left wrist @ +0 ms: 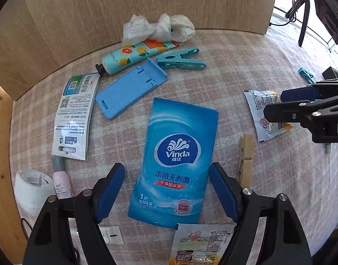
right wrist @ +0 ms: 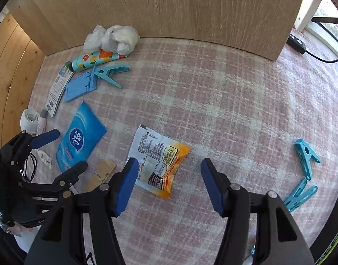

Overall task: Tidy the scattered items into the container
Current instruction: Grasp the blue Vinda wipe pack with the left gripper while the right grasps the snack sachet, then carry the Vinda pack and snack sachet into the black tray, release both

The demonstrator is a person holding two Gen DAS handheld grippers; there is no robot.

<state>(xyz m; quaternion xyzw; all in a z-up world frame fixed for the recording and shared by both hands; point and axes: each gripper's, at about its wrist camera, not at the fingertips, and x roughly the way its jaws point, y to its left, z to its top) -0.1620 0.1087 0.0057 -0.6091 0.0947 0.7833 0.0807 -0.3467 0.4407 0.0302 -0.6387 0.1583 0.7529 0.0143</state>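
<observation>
My left gripper is open, its jaws on either side of a blue Vinda wipe packet lying flat on the pink checked cloth; the packet also shows in the right wrist view. My right gripper is open just above an orange and white Coffee-mate sachet, whose lower left edge lies by the left fingertip. The right gripper shows at the right of the left wrist view over that sachet. No container is in view.
Scattered on the cloth: a wooden peg, a second sachet, a blue plastic stand, a fruit-print tube, teal pegs, crumpled tissue, a printed card, a white cap. A wooden panel stands behind.
</observation>
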